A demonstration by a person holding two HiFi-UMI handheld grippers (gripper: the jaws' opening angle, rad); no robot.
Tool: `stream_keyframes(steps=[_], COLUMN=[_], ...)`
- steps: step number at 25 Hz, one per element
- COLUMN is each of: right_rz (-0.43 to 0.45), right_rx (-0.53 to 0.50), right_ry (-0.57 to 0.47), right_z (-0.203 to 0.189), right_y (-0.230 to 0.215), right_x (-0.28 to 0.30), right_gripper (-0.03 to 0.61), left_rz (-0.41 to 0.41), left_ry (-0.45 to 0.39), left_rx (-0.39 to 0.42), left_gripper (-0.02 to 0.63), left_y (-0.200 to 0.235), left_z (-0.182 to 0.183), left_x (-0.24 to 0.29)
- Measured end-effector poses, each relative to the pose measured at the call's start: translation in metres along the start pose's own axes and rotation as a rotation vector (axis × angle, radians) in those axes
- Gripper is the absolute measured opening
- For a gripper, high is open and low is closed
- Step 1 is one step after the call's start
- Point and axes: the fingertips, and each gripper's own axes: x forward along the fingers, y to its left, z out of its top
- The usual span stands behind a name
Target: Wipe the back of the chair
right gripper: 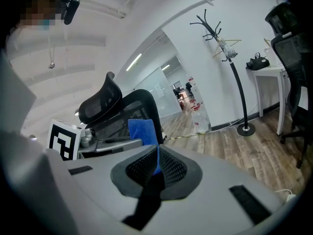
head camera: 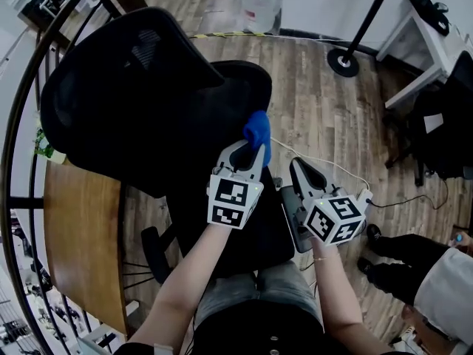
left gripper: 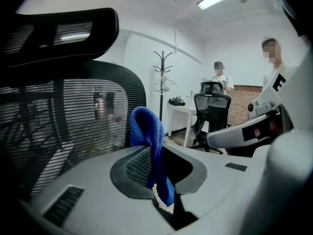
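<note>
Left gripper nearest, jaws clamped on a blue cloth, which stood folded over above the tips. Right gripper just beside it, jaws pressed together with nothing between. Black mesh chair back stood ahead-left, near the cloth; contact between them could not be judged.

Chair back stands close ahead-left of left gripper and its blue cloth. Room over seat. Wooden table, black railing crowd chair's left. Free floor right of chair, white cable crossing. Bystander's legs near right gripper. Coat-stand base well apart.
</note>
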Motion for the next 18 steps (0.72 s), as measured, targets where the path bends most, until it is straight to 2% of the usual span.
stream_keyframes(steps=[3, 8, 18], right_rz=[0.025, 0.117, 0.253], right_rx=[-0.003, -0.037, -0.109], right_ry=[0.013, 0.060, 0.161], right_z=[-0.006, -0.019, -0.058], right_y=[0.015, 0.053, 0.140], right_x=[0.002, 0.018, 0.053], right_gripper=[0.032, 0.032, 0.032], left_rz=[0.027, 0.102, 0.357], left_ry=[-0.002, -0.015, 0.048], left_rx=[0.006, -0.002, -0.091], left_gripper=[0.060, 0.060, 0.060], left_y=[0.005, 0.027, 0.116], left_z=[-0.003, -0.014, -0.084], left_x=[-0.020, -0.064, -0.170])
